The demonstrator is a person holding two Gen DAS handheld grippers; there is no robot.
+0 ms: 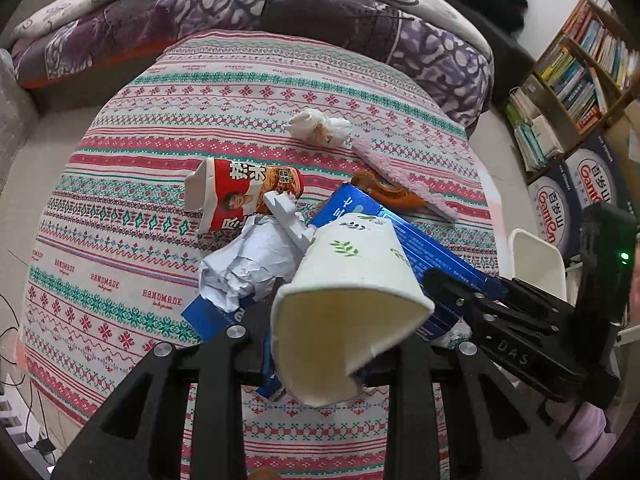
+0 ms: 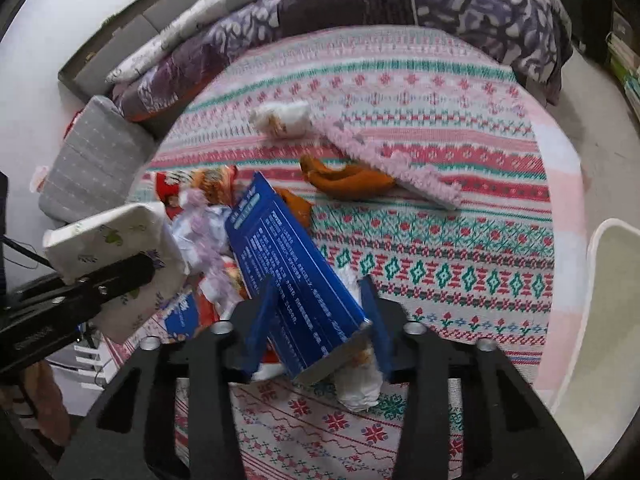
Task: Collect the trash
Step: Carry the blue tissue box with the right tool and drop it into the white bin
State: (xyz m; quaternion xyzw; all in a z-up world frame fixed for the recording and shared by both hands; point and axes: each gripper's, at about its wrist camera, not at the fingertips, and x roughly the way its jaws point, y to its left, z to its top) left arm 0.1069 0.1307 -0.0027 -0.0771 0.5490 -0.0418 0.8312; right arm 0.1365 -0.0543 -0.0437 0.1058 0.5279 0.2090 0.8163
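Left gripper (image 1: pixel 320 320) pinching flattened paper cup (image 1: pixel 352 296), right gripper (image 2: pixel 320 308) clamped on blue carton (image 2: pixel 288 264) at lower centre; advisable: lift both clear of crumpled paper (image 1: pixel 248 264) without loosening.

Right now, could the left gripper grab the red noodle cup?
Probably not. The left gripper is already shut on the white paper cup, which blocks its jaws. The red noodle cup lies beyond crumpled paper.

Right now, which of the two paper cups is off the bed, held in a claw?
The white cup with green leaf sprigs, squashed in the left claw. The red printed noodle cup lies on its side on the bedspread.
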